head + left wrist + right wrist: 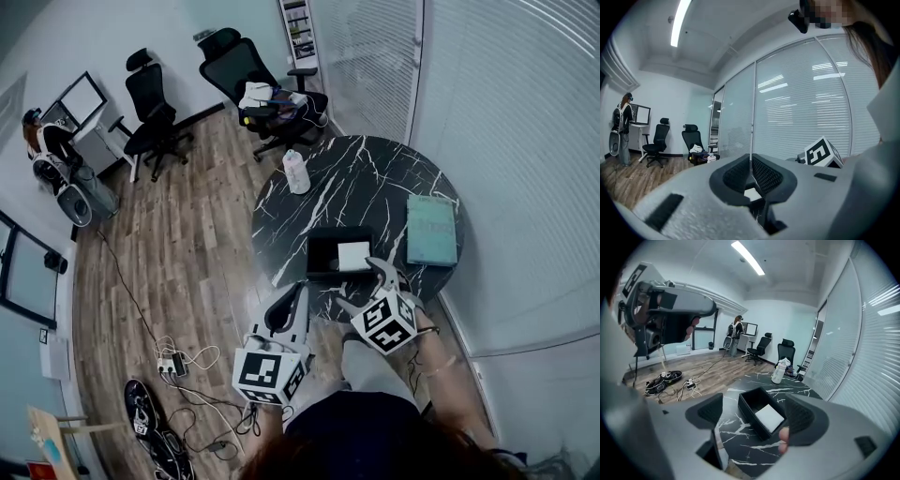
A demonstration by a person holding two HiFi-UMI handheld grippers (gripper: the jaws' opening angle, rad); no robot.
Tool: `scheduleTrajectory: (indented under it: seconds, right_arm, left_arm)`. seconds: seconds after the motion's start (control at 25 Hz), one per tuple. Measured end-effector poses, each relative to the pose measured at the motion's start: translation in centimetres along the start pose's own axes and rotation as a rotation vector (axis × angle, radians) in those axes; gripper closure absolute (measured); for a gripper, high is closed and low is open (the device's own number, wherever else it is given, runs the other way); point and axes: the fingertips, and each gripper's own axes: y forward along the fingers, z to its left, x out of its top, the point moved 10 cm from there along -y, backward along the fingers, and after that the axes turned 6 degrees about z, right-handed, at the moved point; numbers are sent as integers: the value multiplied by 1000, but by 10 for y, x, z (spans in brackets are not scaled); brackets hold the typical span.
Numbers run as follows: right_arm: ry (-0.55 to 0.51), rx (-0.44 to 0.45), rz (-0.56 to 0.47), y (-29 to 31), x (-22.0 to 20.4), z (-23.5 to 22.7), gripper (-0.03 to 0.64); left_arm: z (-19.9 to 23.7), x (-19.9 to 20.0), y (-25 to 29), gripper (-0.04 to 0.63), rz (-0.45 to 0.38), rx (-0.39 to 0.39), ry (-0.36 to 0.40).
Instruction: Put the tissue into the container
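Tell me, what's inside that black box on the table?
A flat white square tissue lies on the floor of the black rectangular open-topped container, toward one end. The rest of the floor looks bare. Anything beneath the tissue is covered and cannot be seen.

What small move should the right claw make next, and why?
Probably draw the right claw back and away. The white tissue already lies flat inside the black container, and the claw's jaws stand apart with nothing held between them, so the placing looks done.
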Motion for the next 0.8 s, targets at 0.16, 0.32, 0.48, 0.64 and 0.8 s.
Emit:
scheduleTrajectory:
  seconds: [0.16,0.32,0.48,0.64,0.8]
  right_arm:
    - [17,-23,-12,-13,-2,13,186]
    - [32,-43,-19,-26,-5,25,187]
    - [48,-80,-44,-39,-5,34,220]
    - [59,-107,-60,-51,-5,44,241]
    - [70,-140,-78,-62,-5,53,261]
  left_arm:
    - [-9,-5,-16,557,-6,-13,1]
    - [-18,-8,-32,557,-15,-24,2]
    - [-24,-12,-46,557,-20,-29,1]
    - [-29,-17,-60,557,-29,-33,1]
    - [-32,-21,-70,557,-37,-37,-1]
